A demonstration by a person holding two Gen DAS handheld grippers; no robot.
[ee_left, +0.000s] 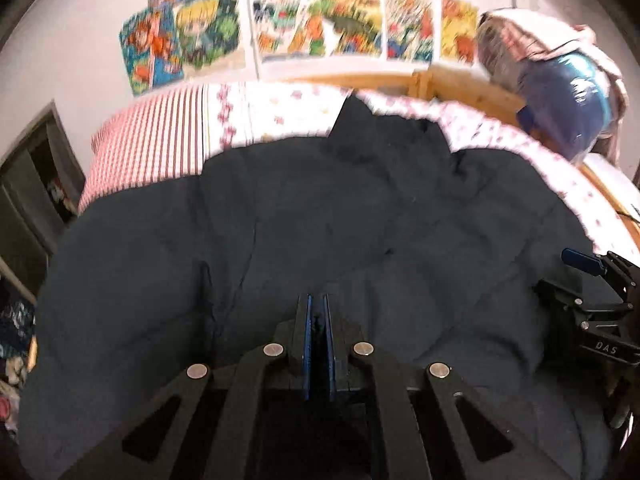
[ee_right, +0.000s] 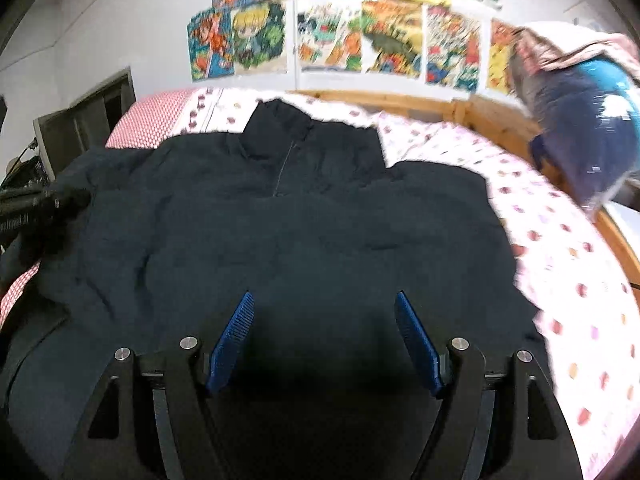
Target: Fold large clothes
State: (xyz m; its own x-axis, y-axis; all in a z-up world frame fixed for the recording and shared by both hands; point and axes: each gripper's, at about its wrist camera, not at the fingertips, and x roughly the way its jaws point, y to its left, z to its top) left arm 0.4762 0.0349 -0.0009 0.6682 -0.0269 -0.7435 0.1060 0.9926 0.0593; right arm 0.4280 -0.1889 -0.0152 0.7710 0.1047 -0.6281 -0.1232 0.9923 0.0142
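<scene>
While your left gripper (ee_left: 318,312) pinched its blue pads (ee_left: 307,344) almost together on a fold of the dark navy jacket (ee_left: 320,220), your right gripper (ee_right: 325,304) hung over the same garment with its blue pads (ee_right: 234,336) spread wide and nothing between them. You had the jacket (ee_right: 288,232) lying spread across the bed, collar (ee_right: 280,124) toward the far wall and a short zipper (ee_right: 283,168) running down from it. In the right wrist view its near hem filled the space under your open fingers, and its right edge stopped short of the bed's right side, where the spotted sheet (ee_right: 560,264) showed. A red-and-white striped pillow (ee_left: 152,140) sat at the far left of the bed, just beyond the jacket's shoulder. From the left wrist view you could see the right gripper (ee_left: 592,308) at the right edge, down on the jacket. From the right wrist view the left gripper (ee_right: 28,208) appeared only as a dark blurred shape at the left edge. A wooden bed frame (ee_right: 472,112) ran along the far side, colourful posters (ee_right: 352,36) covered the wall behind it, and a bundle of blue and pale fabric (ee_right: 580,120) sat on the frame's far right corner.
</scene>
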